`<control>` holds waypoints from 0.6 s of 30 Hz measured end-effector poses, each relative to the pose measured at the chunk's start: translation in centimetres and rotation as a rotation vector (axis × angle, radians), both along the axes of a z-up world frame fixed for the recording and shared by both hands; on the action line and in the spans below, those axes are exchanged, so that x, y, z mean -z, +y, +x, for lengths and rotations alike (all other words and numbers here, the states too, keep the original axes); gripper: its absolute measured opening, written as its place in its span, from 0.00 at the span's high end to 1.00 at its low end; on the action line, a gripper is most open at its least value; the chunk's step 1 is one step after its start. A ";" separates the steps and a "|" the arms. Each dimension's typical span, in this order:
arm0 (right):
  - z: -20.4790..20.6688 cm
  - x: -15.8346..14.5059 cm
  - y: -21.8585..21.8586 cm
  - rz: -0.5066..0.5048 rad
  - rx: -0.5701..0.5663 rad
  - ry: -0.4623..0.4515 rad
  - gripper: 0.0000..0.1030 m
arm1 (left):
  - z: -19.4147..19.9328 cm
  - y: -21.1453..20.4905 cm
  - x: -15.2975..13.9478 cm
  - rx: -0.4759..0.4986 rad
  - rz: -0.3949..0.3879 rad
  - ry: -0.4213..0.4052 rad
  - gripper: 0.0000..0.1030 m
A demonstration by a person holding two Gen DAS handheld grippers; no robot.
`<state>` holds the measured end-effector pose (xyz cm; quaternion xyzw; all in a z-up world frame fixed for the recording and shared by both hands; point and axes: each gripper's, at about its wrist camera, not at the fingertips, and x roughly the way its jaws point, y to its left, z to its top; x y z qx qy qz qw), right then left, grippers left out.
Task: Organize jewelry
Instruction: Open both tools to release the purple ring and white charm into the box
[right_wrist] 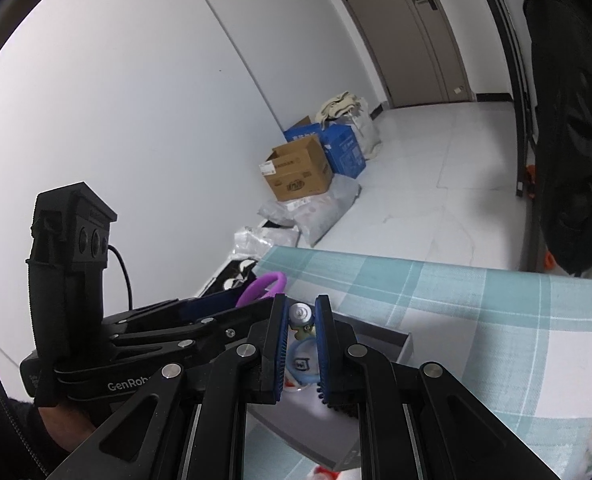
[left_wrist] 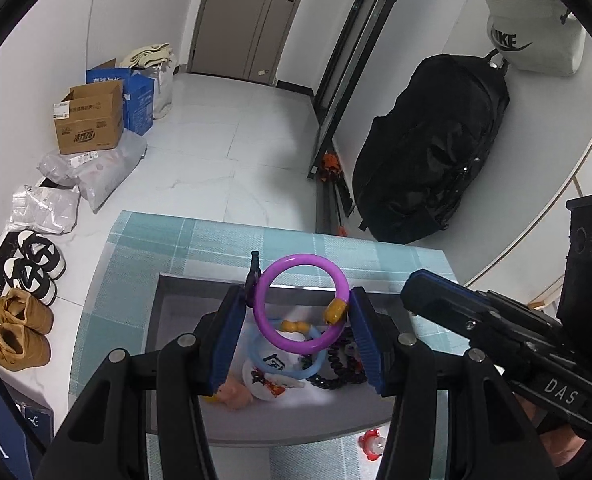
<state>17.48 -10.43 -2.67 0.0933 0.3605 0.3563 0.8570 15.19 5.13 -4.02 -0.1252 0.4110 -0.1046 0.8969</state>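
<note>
Left wrist view: a teal plaid-covered worktop (left_wrist: pixel 144 248) fills the lower centre, white tiled floor (left_wrist: pixel 232 136) above. The left gripper (left_wrist: pixel 301 308) jaws clamp a purple bangle (left_wrist: pixel 300 303) over a grey tray (left_wrist: pixel 184 312) holding a blue bangle (left_wrist: pixel 286 360) and black beads (left_wrist: pixel 337 376).

Right wrist view: at lower centre, the right gripper (right_wrist: pixel 300 322) jaws pinch a small silver-topped trinket (right_wrist: pixel 300 316) above that tray (right_wrist: pixel 391 342).

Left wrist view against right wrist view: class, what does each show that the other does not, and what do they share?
Only the left wrist view shows the left tool gripping the whole purple bangle across its width, the sneakers and brown boots on the floor, and a white Nike bag. Only the right wrist view shows the right tool shut on a small silver-topped trinket. Both show the grey box, the light blue bangle inside it, the checked cloth and the brown carton.
</note>
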 end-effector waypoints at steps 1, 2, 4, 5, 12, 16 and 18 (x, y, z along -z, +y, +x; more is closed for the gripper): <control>0.1 0.1 -0.1 0.004 0.002 0.005 0.88 | 0.0 0.0 0.1 -0.001 -0.004 0.003 0.54; 0.1 0.2 -0.2 0.007 0.002 0.009 0.88 | 0.1 0.0 0.2 0.003 -0.008 0.009 0.54; 0.1 0.3 -0.1 0.005 0.003 0.012 0.88 | 0.2 -0.2 0.4 0.004 -0.005 0.017 0.54; 0.1 0.4 -0.1 0.004 0.002 0.013 0.88 | 0.2 -0.2 0.5 0.008 -0.001 0.019 0.54; -0.2 0.4 0.4 -0.010 -0.009 0.003 0.88 | 0.0 -0.4 0.6 0.015 -0.011 0.029 0.54; 0.0 0.8 0.6 -0.021 -0.004 0.015 0.85 | 0.2 -0.2 0.9 0.014 -0.035 0.048 0.54; 0.2 1.0 0.6 -0.024 -0.001 0.024 0.84 | 0.4 0.1 1.1 0.013 -0.061 0.072 0.53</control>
